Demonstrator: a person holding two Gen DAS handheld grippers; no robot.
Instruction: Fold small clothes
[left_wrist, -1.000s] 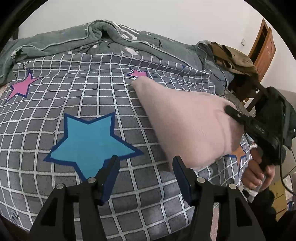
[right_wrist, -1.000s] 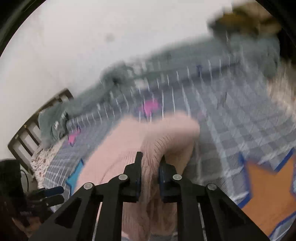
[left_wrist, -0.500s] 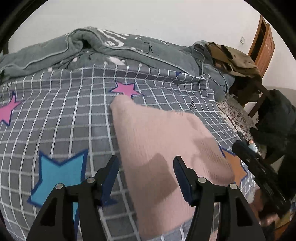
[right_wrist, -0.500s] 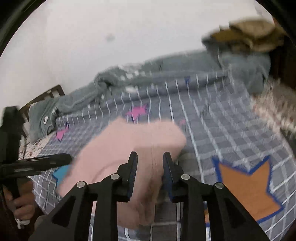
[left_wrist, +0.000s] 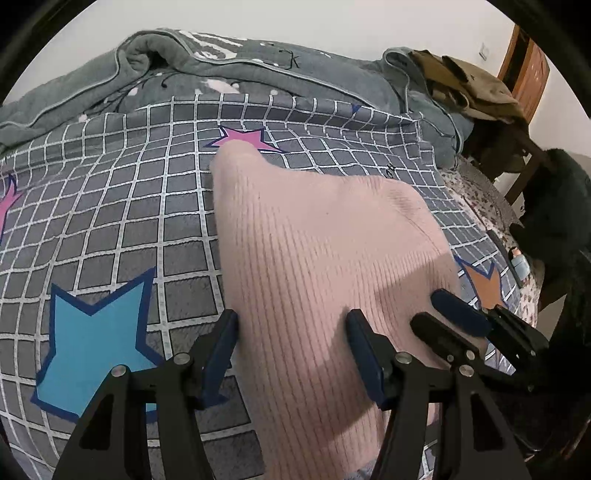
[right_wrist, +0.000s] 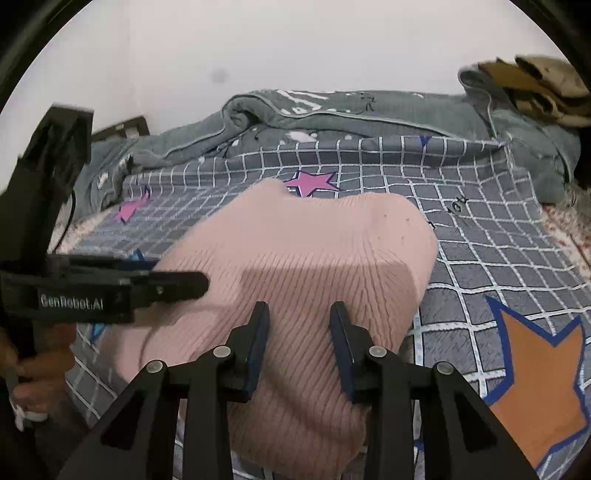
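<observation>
A pink ribbed knit garment (left_wrist: 314, 258) lies folded on the grey checked bedsheet (left_wrist: 110, 206); it also shows in the right wrist view (right_wrist: 303, 258). My left gripper (left_wrist: 291, 325) is open, its fingers straddling the garment's near left part. My right gripper (right_wrist: 299, 314) is open over the garment's near right part and holds nothing. The right gripper's fingers (left_wrist: 454, 317) show at the garment's right edge in the left wrist view. The left gripper's fingers (right_wrist: 170, 284) show at the garment's left side in the right wrist view.
A rumpled grey quilt (left_wrist: 229, 66) lies along the far side of the bed. Brown clothes (left_wrist: 469, 85) are piled at the far right by a wooden chair (left_wrist: 524, 74). Stars are printed on the sheet: blue (left_wrist: 92, 347), pink (left_wrist: 243, 138), orange (right_wrist: 532, 376).
My right gripper has opened and let go of the pink garment, which now lies on the bed. My left gripper has moved right, over the garment's near edge.
</observation>
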